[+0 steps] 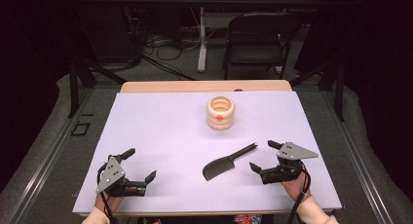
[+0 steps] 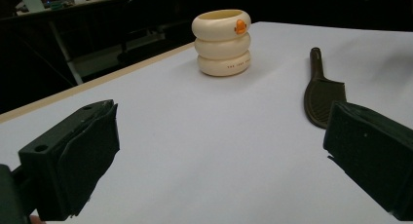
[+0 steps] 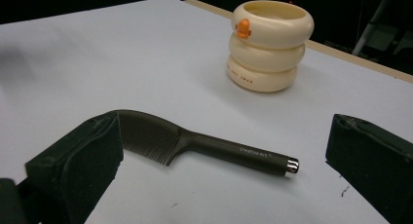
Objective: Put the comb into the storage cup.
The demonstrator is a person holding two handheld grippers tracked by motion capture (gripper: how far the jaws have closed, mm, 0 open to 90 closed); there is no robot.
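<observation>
On the near edge of the table, with the comb as landmark:

Left claw (image 1: pixel 142 163): near-left of the comb and well apart from it, low over the white sheet, held by the person's left hand (image 1: pixel 104 200); jaws spread wide, released, nothing between them.

Right claw (image 1: pixel 263 156): just to the right of the comb, near its handle but not touching, held by the person's right hand (image 1: pixel 296 187); jaws wide apart, released, gripping nothing. In the right gripper view the comb lies across the gap beyond the jaws.

Dark grey plastic comb with a wide toothed head and a slim handle (image 1: pixel 225 162): lying flat on the table, head toward the near-left, handle pointing to the far-right; small silver cap on the handle's end (image 3: pixel 292 165).

White-covered table with a pale wooden far edge (image 1: pixel 160 121): carries the comb and the holder.

Cream holder shaped like three stacked rings, open at the top, with a small orange mark (image 1: pixel 220 112): beyond the comb, well apart, standing upright toward the far middle of the table.

Black folding chair (image 1: pixel 257 39): far beyond the comb, on the floor behind the table.
</observation>
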